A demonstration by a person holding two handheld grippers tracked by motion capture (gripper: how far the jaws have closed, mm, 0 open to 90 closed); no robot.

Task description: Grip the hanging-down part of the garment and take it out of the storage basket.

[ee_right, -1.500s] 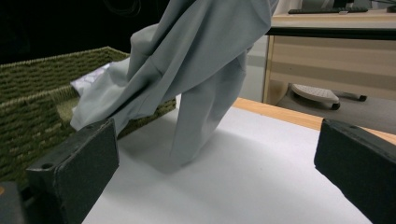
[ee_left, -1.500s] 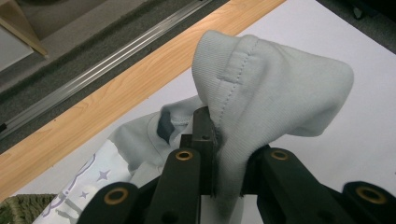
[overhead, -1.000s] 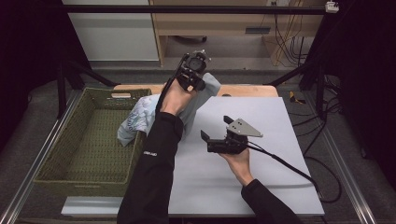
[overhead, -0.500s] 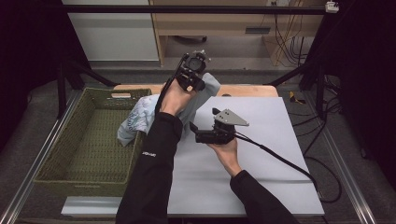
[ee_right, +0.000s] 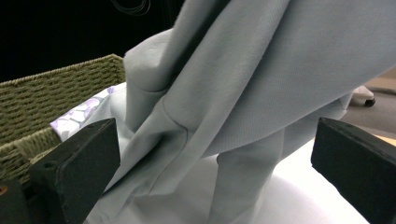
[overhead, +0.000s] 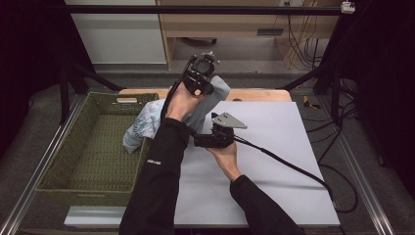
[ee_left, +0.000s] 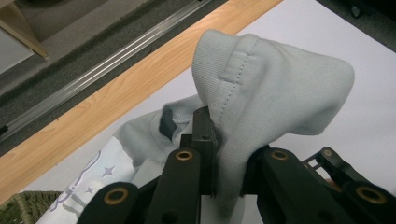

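Forearms reach in from the near edge; the right gripper [overhead: 198, 141], jaws spread wide, has slid left across the white table [overhead: 274, 161] since a second ago and now sits just beside the hanging pale-grey sweatshirt [overhead: 215, 95]; beyond it the left gripper [overhead: 200, 81] stays raised, clamped on the ribbed hem [ee_left: 233, 84]; fabric drapes onto the woven basket [overhead: 88, 147].

— Item and condition?
— Pale grey garment [overhead: 215, 95], ribbed hem, star-printed panel; crumpled.
— Position?
— Hem raised and draping down, lower folds on the tabletop [overhead: 274, 147], one end over the basket [overhead: 63, 161] rim.
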